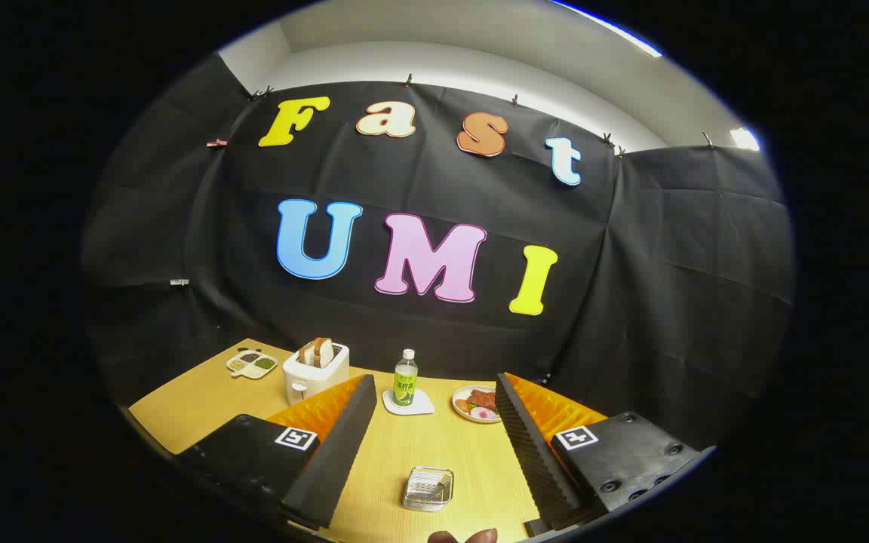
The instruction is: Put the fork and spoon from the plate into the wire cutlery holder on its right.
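My gripper (434,388) is held high above a wooden table (201,407), its two fingers spread wide with nothing between them. Down on the table, between the fingers, sits a small wire cutlery holder (428,488), and I make out nothing inside it. Beyond the right fingertip lies a small round plate (477,403) carrying red and pink food. A rounded brownish shape (465,537) peeks in below the holder; I cannot tell what it is.
A green drink bottle (405,377) stands on a white coaster (408,403) just ahead of the fingers. To the left are a white toaster (314,373) with bread slices and a divided dish (252,363) of seasonings. Black cloth walls close the table's back and right.
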A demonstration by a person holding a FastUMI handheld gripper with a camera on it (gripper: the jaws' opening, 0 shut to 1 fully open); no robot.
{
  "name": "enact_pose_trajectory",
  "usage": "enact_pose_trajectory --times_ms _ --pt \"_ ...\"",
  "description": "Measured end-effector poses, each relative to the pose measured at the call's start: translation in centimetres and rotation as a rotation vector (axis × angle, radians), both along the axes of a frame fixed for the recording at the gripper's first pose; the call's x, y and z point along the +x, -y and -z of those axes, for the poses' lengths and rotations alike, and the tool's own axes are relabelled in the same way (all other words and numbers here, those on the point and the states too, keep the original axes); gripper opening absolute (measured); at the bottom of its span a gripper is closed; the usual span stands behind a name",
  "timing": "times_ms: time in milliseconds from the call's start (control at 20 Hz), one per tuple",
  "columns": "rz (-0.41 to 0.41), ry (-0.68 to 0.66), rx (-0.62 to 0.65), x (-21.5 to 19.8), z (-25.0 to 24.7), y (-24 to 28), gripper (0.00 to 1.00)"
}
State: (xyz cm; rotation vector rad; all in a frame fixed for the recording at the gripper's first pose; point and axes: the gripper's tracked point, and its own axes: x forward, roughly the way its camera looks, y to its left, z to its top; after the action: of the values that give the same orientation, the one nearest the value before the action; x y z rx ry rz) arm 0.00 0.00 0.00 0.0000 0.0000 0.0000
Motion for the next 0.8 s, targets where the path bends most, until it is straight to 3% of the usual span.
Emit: enact_pose_trajectory --times_ms 800 --pt "-0.005 -0.007 -0.002 0.14 0.06 -0.27 0.98"
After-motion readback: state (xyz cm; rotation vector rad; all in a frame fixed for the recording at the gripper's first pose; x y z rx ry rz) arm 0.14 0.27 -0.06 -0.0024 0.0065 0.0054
